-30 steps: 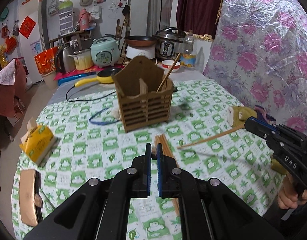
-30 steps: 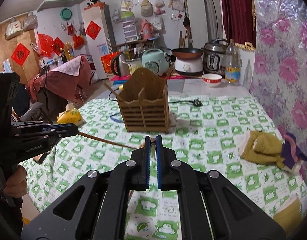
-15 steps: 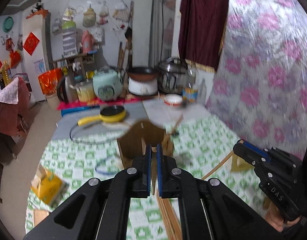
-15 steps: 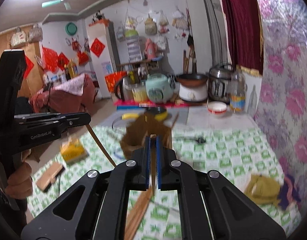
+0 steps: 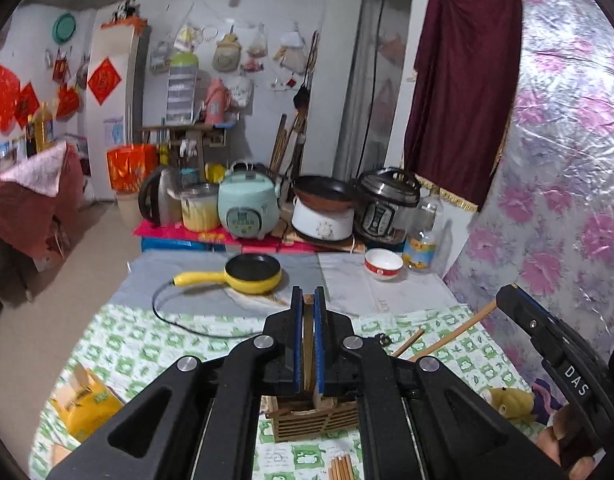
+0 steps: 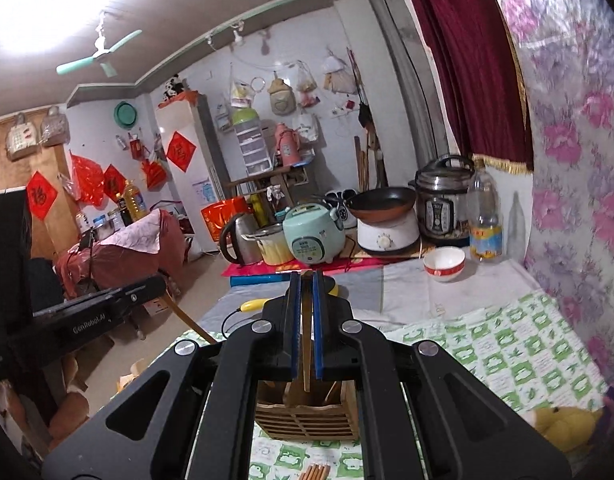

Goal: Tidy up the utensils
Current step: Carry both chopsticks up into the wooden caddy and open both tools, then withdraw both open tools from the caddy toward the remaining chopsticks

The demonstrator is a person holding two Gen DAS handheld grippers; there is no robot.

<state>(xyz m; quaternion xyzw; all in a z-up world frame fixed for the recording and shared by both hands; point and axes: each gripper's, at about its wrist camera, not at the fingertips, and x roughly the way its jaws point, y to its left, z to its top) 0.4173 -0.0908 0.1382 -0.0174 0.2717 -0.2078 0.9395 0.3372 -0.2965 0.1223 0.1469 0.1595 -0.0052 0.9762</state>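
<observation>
- The left tongs (image 5: 307,304) are seen closed on a thin wooden chopstick (image 5: 307,344), which is pinched between the blue pads and runs along the gap between them.
- The right tongs (image 6: 306,286) are likewise closed on a chopstick of their own (image 6: 306,344), held upright between the pads, its lower end hanging above the holder.
- A slatted wooden utensil holder (image 6: 305,420) is seen standing on the green-and-white checked surface (image 6: 519,352), directly below both tongs at 6 o'clock in each wrist view.
- In the left wrist view the right tongs are seen at 3 o'clock, with their chopstick slanting down towards the holder; a hand (image 5: 555,446) is glimpsed beneath them at 4 o'clock.
- In the right wrist view the left tongs are found at 9 o'clock, their chopstick sloping down towards the centre.
- More chopsticks (image 5: 341,468) are left lying on the surface in front of the holder, at 6 o'clock.
- A yellow frying pan (image 5: 251,276) with its cord is seen beyond the holder at 12 o'clock, on a grey cloth.
- A white and red bowl (image 6: 444,263) is set at 1 o'clock, just beside a bottle (image 6: 484,216).
- A yellow soft toy (image 6: 567,426) lies at 4 o'clock on the surface's edge.
</observation>
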